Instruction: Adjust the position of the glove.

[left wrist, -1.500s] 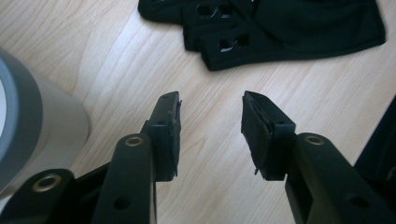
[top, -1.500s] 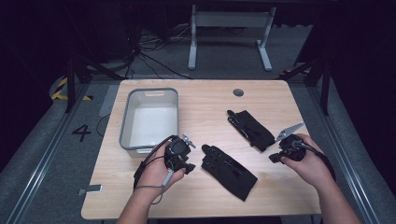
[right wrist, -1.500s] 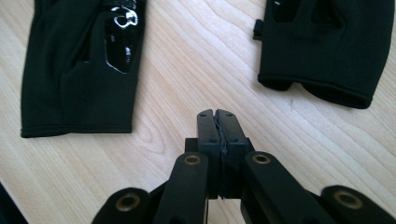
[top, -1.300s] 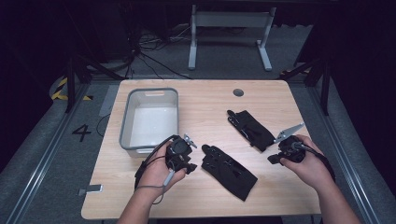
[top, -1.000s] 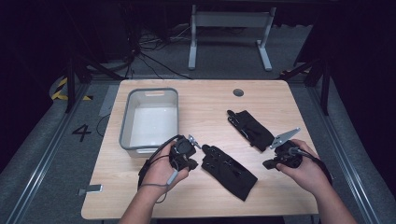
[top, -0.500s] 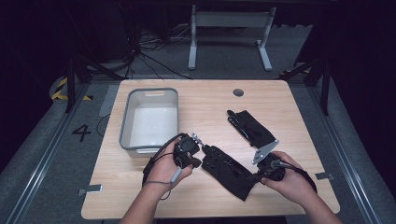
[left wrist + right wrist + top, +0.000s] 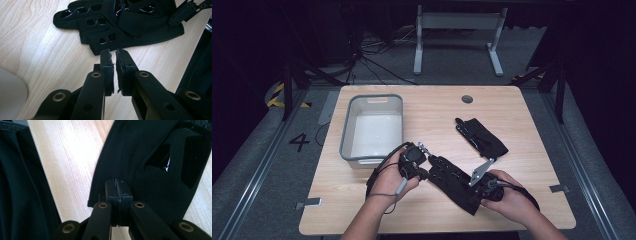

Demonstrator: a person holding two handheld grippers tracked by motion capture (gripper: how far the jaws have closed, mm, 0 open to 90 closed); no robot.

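Change, right hand: we see the right gripper nearer the middle of the table than a second ago, when it hung by the right edge; it now sits at the near end of the near glove.
Change, left hand: we find the left gripper where it was; its jaws have just been opening by a sliver, with nothing between them.
Unchanged: both gloves and the bin lie as they did in the earlier views.
Near glove, look: we note a black glove, flat on the wood, set slantwise; the left gripper view shows its fingers with small glossy cut-outs, the cuff end plain cloth.
Far glove: we see a second black glove lying beyond and to the right, apart from the first.
Near glove and left gripper: the fingertips of the glove lie just ahead of the left gripper, apart from its tips; the jaws stand a narrow slit apart and hold nothing.
Near glove and right gripper: in the right gripper view the right gripper has its jaws closed pad to pad, over the edge of the glove; we cannot tell whether cloth is pinched.
Bin: grey, on the left half of the table, just behind the left hand.
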